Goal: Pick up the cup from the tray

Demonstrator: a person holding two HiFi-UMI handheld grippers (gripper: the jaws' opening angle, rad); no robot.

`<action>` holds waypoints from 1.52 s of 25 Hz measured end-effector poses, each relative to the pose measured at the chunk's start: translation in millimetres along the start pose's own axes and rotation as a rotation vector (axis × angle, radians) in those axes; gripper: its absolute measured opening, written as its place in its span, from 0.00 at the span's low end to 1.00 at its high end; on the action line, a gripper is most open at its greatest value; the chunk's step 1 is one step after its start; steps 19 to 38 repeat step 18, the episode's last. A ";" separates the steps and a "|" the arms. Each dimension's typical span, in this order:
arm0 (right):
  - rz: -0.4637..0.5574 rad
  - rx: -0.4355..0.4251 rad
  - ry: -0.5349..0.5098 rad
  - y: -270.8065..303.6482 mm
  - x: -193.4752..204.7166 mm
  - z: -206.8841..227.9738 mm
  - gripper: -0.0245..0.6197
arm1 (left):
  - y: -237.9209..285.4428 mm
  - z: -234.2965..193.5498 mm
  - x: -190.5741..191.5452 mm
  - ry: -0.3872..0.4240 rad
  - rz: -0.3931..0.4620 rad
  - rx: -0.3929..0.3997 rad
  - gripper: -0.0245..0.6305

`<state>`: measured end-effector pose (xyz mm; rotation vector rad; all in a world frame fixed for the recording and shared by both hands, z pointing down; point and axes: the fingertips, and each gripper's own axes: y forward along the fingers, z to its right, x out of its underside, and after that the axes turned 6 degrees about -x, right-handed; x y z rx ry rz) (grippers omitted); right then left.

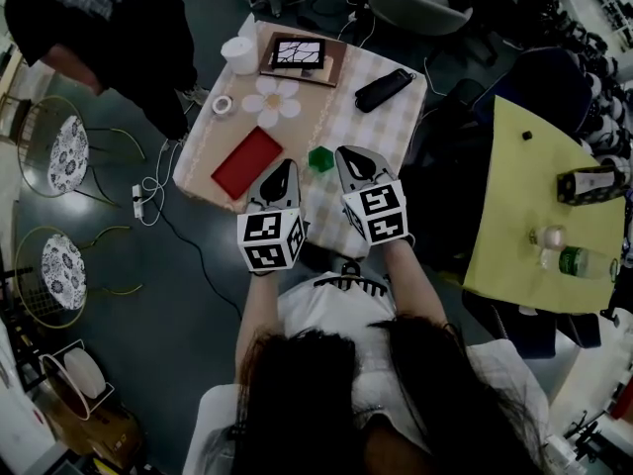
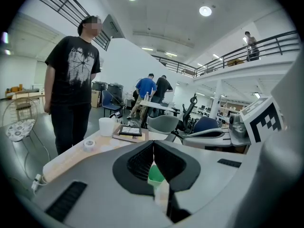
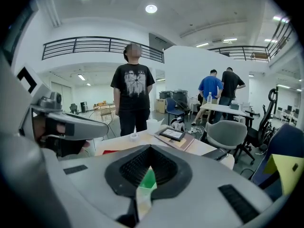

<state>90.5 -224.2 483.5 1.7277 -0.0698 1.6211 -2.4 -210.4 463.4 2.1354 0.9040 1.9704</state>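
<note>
Left hand-held gripper [image 1: 286, 165] and right hand-held gripper [image 1: 344, 153], both closed and empty, are flanking the small green cup [image 1: 319, 158], seemingly keeping it within reach; it is standing on the checked bench [image 1: 388, 127] beside the flat red tray [image 1: 247, 162].

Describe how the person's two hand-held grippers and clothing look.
The left gripper and right gripper are pale grey, tapered plastic shells with black ribbed jaw pads. Each carries a white cube with black square markers. The person wears a white top with dark print.

Two tools [image 1: 282, 174] [image 1: 349, 158], one green cup [image 1: 320, 158], one red tray [image 1: 247, 162], one tape roll [image 1: 223, 105]
</note>
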 end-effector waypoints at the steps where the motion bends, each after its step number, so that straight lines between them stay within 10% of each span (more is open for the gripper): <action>1: -0.003 0.001 -0.004 0.0 0.8 -1.0 0.05 | -1.0 0.1 -0.3 0.000 0.001 0.000 0.05; 38: -0.034 -0.005 -0.026 -2.5 12.8 -5.1 0.05 | -5.4 3.8 1.4 -0.023 0.014 -0.015 0.05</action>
